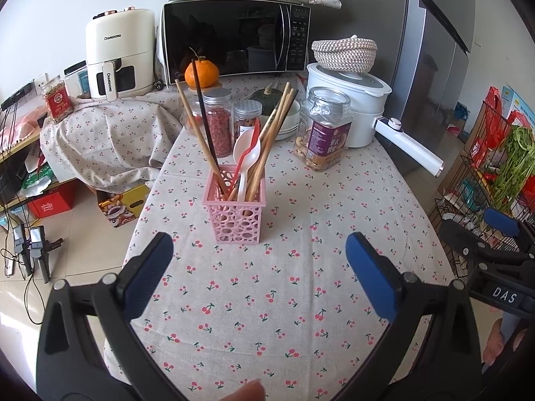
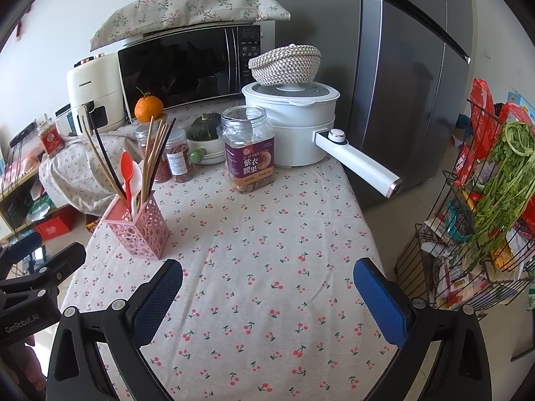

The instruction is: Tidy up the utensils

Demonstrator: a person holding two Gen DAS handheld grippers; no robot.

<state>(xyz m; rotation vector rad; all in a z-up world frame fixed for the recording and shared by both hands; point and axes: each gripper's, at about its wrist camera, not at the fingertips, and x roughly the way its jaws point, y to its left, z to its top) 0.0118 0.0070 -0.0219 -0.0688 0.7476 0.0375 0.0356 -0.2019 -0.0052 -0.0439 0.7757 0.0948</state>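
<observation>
— Where are the utensils?

— In the pink holder [image 1: 234,209], centre of the left wrist view, on the cherry-print tablecloth [image 1: 284,300]: wooden chopsticks [image 1: 277,117], one black chopstick [image 1: 205,127], a white spoon [image 1: 247,157] and a red spoon [image 1: 255,133].

— The grippers?

— The left gripper [image 1: 259,257] has jaws spread wide, nothing between them. The right gripper [image 2: 267,280] likewise, low in its frame.

— The holder's compartments?

— Hard to tell; possibly a divider.
</observation>
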